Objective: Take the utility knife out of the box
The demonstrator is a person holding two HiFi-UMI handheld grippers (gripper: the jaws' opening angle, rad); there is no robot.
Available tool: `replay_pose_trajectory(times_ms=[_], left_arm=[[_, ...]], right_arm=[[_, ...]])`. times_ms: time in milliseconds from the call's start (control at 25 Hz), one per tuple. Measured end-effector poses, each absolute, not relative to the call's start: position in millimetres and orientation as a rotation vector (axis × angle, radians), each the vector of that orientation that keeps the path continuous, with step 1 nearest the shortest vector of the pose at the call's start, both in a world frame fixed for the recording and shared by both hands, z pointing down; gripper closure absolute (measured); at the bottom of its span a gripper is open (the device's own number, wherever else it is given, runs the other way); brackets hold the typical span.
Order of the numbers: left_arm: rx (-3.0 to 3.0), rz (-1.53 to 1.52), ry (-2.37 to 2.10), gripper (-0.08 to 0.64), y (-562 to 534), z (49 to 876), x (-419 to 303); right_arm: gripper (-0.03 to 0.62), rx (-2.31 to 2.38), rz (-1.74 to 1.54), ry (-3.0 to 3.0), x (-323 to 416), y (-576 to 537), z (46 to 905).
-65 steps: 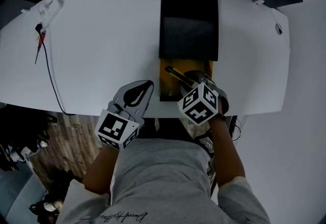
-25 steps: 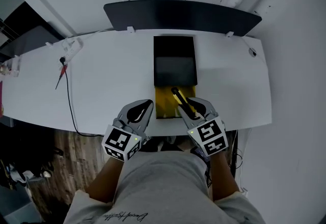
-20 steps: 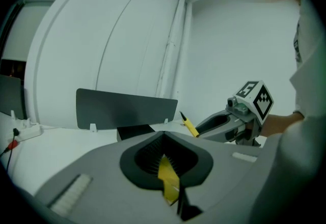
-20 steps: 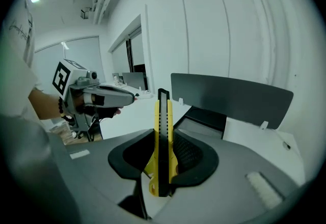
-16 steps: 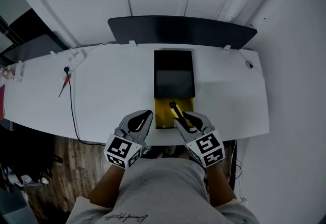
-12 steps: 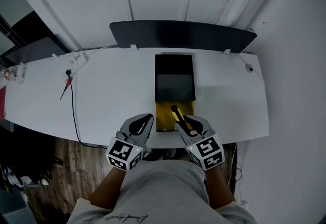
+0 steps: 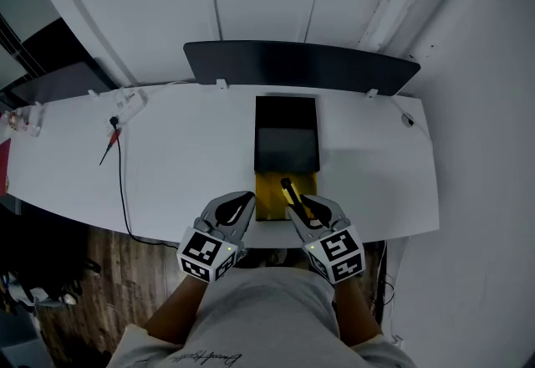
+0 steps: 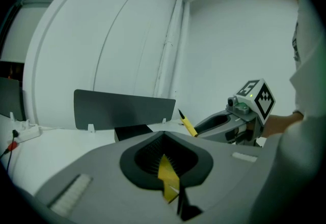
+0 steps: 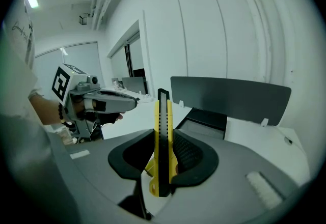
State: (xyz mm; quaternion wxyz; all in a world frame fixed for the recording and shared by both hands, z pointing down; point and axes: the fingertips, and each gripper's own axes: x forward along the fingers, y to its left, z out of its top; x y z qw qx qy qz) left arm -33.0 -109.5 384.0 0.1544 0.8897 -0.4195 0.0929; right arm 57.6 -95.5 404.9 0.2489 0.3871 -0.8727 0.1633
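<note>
The box (image 7: 287,136) lies in the middle of the white desk, its black part at the far end and its yellow tray (image 7: 269,196) at the near edge. My right gripper (image 7: 303,206) is shut on the yellow-and-black utility knife (image 7: 292,192), which hangs slanted above the tray's near right corner. In the right gripper view the knife (image 9: 163,108) stands upright between the pads of the right gripper (image 9: 163,139). My left gripper (image 7: 231,212) hovers just left of the tray, jaws together. A yellow sliver shows in the hollow of the left gripper (image 8: 164,139); I cannot tell what it is.
A dark screen panel (image 7: 301,65) stands along the desk's far edge. A power strip (image 7: 125,97) and a black cable (image 7: 119,174) lie at the left. The white desk (image 7: 368,166) ends just below my grippers, with wooden floor (image 7: 100,266) beyond it.
The knife has come up out of the yellow tray in my right gripper and tilted more upright. Both grippers have drawn back to the desk's near edge. The head view has pulled back.
</note>
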Motion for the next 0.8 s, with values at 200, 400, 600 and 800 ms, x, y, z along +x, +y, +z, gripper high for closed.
replay_pose_trajectory(times_ms=[200, 400, 600, 800], left_arm=[[2.552, 0.265, -1.198, 0.558, -108.5, 384.0, -30.9], [2.552, 0.262, -1.199, 0.558, -107.6, 382.7, -30.9], [2.553, 0.26, -1.195, 0.558, -105.4, 383.2, -32.4], [2.558, 0.262, -1.188, 0.558, -105.8, 383.1, -32.7]], right_arm=[[0.46, 1.048, 0.447, -2.384, 56.2, -94.9, 404.2], [0.461, 1.037, 0.45, -2.382, 55.0, -93.2, 404.4], [0.46, 1.026, 0.446, -2.38, 51.5, -91.2, 406.7], [0.46, 1.02, 0.442, -2.375, 49.6, -92.5, 408.1]])
